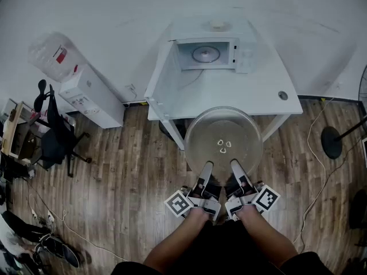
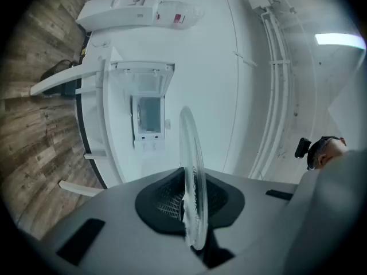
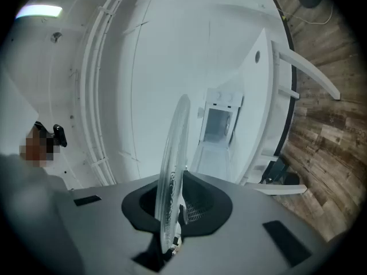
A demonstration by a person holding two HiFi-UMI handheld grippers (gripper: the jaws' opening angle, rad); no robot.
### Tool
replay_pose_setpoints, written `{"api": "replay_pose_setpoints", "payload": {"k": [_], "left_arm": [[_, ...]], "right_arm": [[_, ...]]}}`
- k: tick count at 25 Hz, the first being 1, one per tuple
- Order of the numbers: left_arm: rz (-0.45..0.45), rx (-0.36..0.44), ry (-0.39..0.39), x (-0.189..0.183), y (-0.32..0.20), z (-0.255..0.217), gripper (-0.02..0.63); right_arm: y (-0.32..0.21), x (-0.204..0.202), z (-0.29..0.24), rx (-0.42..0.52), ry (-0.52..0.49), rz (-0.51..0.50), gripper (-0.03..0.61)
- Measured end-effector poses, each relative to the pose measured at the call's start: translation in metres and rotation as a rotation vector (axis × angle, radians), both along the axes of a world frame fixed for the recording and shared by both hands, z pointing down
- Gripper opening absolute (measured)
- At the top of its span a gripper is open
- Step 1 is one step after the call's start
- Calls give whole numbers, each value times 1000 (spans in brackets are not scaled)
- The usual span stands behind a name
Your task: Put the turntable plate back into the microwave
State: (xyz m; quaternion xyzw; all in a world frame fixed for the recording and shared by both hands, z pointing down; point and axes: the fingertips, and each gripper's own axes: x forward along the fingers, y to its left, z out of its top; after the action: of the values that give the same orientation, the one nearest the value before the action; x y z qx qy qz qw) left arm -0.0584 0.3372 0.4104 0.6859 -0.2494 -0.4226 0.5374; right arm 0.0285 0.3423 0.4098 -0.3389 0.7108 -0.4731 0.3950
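Observation:
A clear round glass turntable plate hangs level in front of the white table, held by its near rim. My left gripper is shut on that rim at the left, my right gripper at the right. The plate shows edge-on between the jaws in the left gripper view and in the right gripper view. The white microwave stands at the back of the table, door swung open to the left, with a roller ring inside.
A water dispenser stands left of the table, an office chair further left. A fan base and cables lie on the wood floor at the right. The white wall is behind the table.

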Motion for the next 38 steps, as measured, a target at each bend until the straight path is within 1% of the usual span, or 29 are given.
{"api": "replay_pose_setpoints", "payload": {"k": [9, 13, 16, 20, 25, 30, 33, 38], "left_arm": [[39, -15, 13, -28, -1, -1, 43], [63, -13, 13, -41, -8, 1, 44], [77, -4, 9, -46, -12, 0, 44], [81, -14, 6, -47, -23, 1, 44], [69, -9, -8, -45, -57, 7, 44], [42, -3, -23, -35, -106, 10, 44], [26, -17, -24, -27, -134, 11, 45], [-19, -12, -37, -11, -179, 7, 46]], "right_arm": [[1, -29, -2, -3, 23, 26, 54], [-4, -42, -3, 30, 33, 50, 61], [-7, -47, -4, 39, 42, 62, 64], [-18, -48, -2, 35, 34, 65, 64], [-54, -46, 6, 31, 48, 40, 66], [-105, -36, 9, 27, 15, 21, 64], [-134, -28, 10, 9, -7, 7, 61], [-183, -13, 8, -12, -12, -28, 60]]}}
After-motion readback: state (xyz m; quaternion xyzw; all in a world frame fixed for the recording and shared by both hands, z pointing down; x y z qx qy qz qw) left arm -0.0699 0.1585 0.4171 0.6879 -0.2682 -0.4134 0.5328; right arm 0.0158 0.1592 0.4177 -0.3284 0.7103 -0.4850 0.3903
